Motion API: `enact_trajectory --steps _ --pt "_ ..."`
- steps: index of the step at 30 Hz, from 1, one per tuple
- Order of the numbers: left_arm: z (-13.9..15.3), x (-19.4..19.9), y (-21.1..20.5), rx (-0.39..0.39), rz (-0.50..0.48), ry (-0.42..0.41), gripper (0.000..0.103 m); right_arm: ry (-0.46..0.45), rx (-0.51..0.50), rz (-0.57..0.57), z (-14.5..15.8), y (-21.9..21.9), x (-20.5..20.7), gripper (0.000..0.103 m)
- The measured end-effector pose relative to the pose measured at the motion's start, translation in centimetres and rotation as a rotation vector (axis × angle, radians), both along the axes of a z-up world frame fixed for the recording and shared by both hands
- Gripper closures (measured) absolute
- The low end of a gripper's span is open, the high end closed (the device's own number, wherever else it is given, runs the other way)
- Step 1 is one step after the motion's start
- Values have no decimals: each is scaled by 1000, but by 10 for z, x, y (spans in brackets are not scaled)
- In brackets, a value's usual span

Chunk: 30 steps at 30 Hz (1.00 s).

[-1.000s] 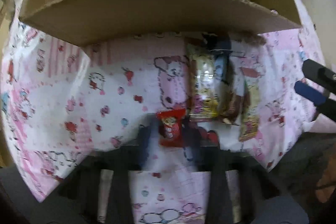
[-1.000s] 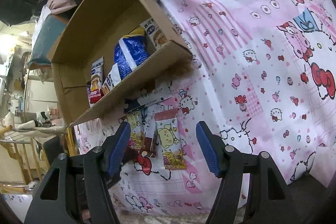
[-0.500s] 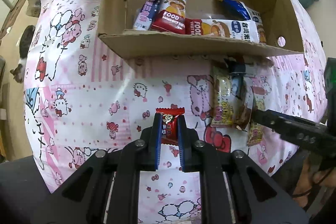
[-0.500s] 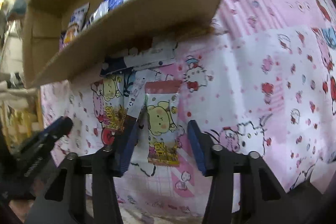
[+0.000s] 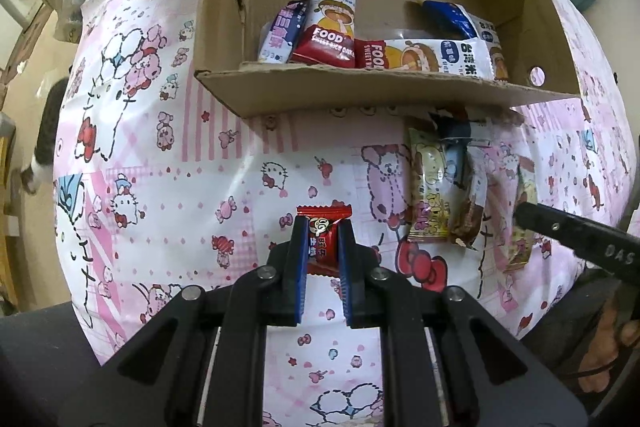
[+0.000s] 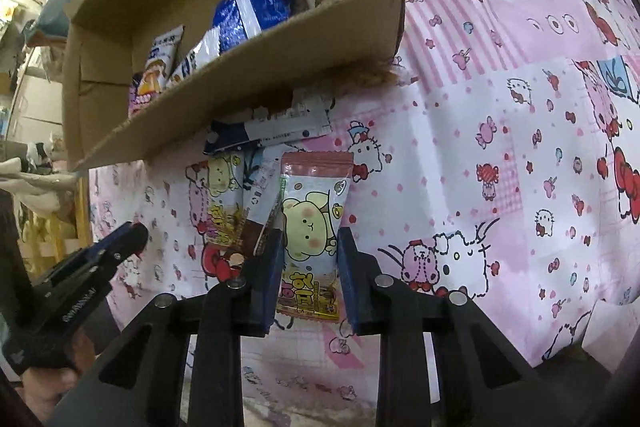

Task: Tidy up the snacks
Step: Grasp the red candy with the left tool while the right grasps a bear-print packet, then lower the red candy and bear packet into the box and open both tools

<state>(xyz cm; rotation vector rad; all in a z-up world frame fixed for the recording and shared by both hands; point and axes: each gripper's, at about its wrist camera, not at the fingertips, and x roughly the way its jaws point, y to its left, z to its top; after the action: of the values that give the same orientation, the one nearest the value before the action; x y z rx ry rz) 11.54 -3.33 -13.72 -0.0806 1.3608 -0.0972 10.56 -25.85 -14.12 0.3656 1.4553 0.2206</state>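
Dark blue packet point(image 6: 266, 137): upper part hidden under cardboard box point(image 6: 240, 99). Brown packet point(image 6: 256, 231): largely overlapped by neighbouring wrappers; print unreadable.

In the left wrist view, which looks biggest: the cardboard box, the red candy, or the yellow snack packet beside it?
1. Cardboard box, by far.
2. Yellow snack packet.
3. Red candy, though it sits nearer the camera in the left hand-held gripper, so its true size is smaller still.

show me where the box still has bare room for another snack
In the cardboard box, bare floor lies behind the rice cake packets, toward the back wall and left of the blue packet. The front edge is crowded.
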Motion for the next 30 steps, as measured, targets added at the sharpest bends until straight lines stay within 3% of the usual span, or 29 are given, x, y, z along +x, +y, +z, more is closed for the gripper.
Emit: enact_trajectory --steps 10,16,19,24,30 --pt "4 -5 14 46 30 -24 92 -118 102 29 36 5 3 75" --pt "72 -21 25 -11 35 -184 92 -403 293 -36 108 -28 0 75" --pt "100 -20 34 -6 41 -259 92 -493 346 -87 128 -51 3 75" --pt "131 1 49 0 51 -328 92 -542 387 -133 136 -59 13 75" --pt "141 31 51 -1 55 -353 92 -561 361 -127 143 -55 30 75"
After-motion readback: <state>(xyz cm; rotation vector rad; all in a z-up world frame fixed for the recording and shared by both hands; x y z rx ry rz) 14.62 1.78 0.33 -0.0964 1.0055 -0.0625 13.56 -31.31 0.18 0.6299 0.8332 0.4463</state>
